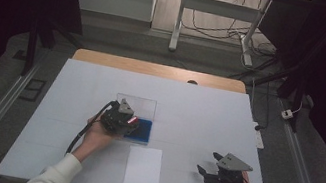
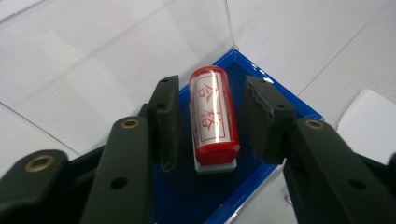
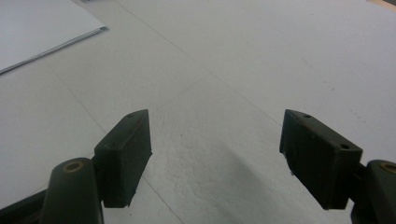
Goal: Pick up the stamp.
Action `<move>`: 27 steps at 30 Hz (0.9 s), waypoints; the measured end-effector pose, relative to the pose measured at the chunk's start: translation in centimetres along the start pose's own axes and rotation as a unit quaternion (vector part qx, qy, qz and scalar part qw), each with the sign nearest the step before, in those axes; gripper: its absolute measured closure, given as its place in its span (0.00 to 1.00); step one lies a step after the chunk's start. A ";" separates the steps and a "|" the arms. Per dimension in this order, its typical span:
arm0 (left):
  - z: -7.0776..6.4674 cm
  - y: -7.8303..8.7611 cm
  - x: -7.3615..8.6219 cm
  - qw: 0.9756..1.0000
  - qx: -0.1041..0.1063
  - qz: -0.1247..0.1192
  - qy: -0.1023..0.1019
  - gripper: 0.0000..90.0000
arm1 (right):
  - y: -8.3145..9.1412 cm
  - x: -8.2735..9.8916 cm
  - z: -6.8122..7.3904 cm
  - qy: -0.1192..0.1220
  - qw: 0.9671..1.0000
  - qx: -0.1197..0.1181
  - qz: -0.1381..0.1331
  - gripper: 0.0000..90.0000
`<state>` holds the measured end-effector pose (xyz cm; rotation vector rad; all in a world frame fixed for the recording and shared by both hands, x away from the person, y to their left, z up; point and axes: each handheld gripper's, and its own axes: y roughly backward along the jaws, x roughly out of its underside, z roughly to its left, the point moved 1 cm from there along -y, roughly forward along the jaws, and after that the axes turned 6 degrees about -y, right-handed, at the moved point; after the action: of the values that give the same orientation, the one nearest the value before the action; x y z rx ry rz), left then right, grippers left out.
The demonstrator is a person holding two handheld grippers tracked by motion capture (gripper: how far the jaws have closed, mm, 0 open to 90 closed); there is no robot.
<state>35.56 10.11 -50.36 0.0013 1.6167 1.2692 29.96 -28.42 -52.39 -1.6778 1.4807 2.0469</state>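
On the white table sheet (image 1: 198, 108), your left gripper (image 2: 212, 123) straddles the red stamp (image 2: 214, 116) in the blue ink tray (image 2: 299, 109), pads narrowly apart, untouching. Right gripper (image 1: 209, 164), right of tray, gapes empty. Dark room, cabled floor behind.

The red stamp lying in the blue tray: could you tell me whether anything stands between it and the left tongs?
Nothing visible does. The red stamp lies in the blue tray, already between the pads of the left tongs, with small gaps either side. The clear lid stands open behind it.
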 end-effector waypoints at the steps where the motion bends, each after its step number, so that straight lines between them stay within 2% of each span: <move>1: 0.0 0.0 0.0 1.000 0.000 0.000 0.000 0.66 | 0.0 0.0 0.0 0.000 1.000 0.000 0.000 0.27; 9: 0.1 -0.1 0.0 1.000 -0.001 0.000 0.002 0.76 | 0.0 0.1 0.0 -0.002 1.000 0.000 0.001 0.27; 19: 0.0 0.0 0.0 1.000 0.002 -0.003 0.003 0.78 | 0.0 0.1 0.0 -0.002 1.000 0.000 0.001 0.28; 27: 0.1 1.1 -0.3 1.000 0.012 -0.021 0.006 0.78 | 0.1 0.0 0.0 -0.001 1.000 0.003 -0.001 0.28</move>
<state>35.17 10.48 -49.38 -0.0259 1.6350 1.2189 29.83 -28.48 -52.34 -1.6734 1.4817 2.0417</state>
